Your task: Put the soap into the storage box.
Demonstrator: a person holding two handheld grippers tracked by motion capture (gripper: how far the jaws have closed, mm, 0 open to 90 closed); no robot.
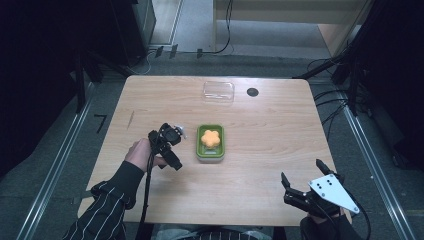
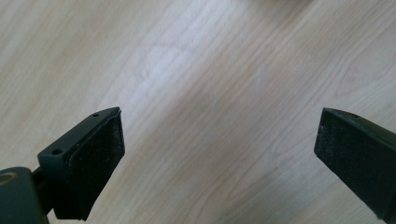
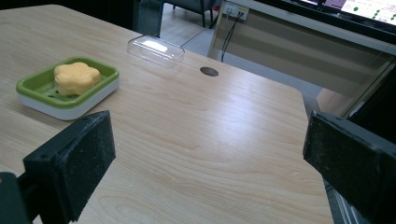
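My right tongs stood wide and empty at the counter's near edge. My left tongs were wide too, over bare wood beside the green soap dish holding the orange soap. I judged a level, centred approach best. Beyond lay the clear lid, then grey floor and cables.

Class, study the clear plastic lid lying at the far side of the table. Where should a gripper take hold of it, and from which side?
Grip the clear lid across its two long edges, coming straight down from above. It lies flat and low on the table, apart from the green dish, so a sideways approach would probably find little wall to pinch. The narrower span likely fits the open jaws better.
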